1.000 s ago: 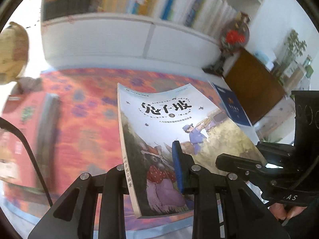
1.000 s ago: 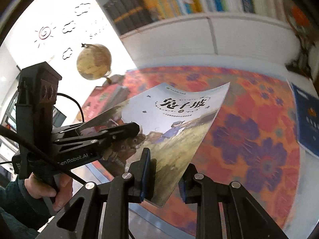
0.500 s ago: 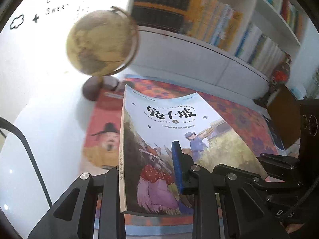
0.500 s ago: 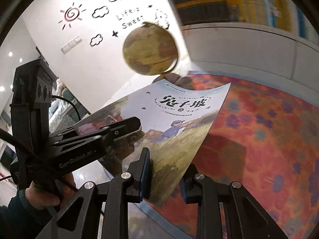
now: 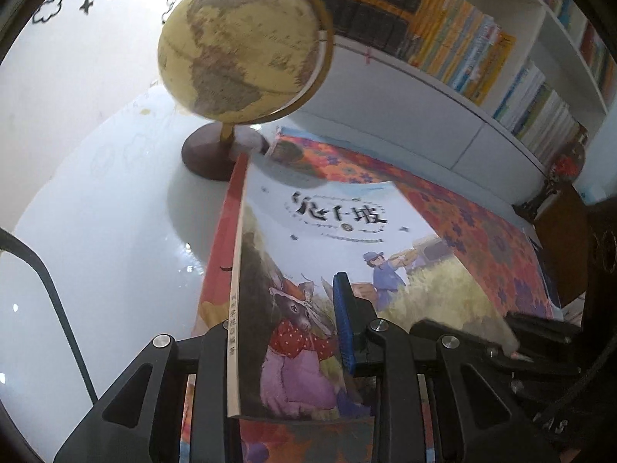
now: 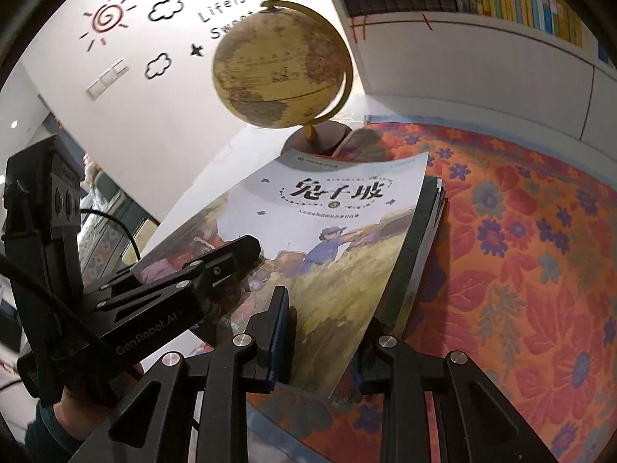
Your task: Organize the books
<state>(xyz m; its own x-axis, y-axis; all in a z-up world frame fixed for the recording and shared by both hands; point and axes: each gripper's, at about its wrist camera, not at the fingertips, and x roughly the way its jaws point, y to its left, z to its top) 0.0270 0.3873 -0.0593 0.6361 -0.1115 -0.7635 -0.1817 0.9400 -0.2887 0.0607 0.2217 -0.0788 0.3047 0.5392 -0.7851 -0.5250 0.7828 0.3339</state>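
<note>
An illustrated children's book (image 5: 347, 231) with a rabbit in a red dress on its cover is held by both grippers, just above a stack topped by a red book (image 5: 219, 254). My left gripper (image 5: 281, 320) is shut on the book's near edge by the spine. My right gripper (image 6: 324, 332) is shut on the same book (image 6: 339, 223) at its near right edge. The stack's page edges (image 6: 428, 223) show under the book's right side. In the right wrist view the left gripper (image 6: 231, 262) grips the book from the left; a hand holds it below.
A globe (image 5: 239, 46) on a brown foot stands just beyond the stack, on the white table (image 5: 96, 212). An orange floral cloth (image 6: 520, 250) covers the table to the right. White shelves full of books (image 5: 462, 38) run behind. A brown board (image 5: 559, 239) stands at right.
Both grippers have carried the book leftwards across the floral cloth to beside the globe and lowered it over the red book. Both grips on it are unchanged.
</note>
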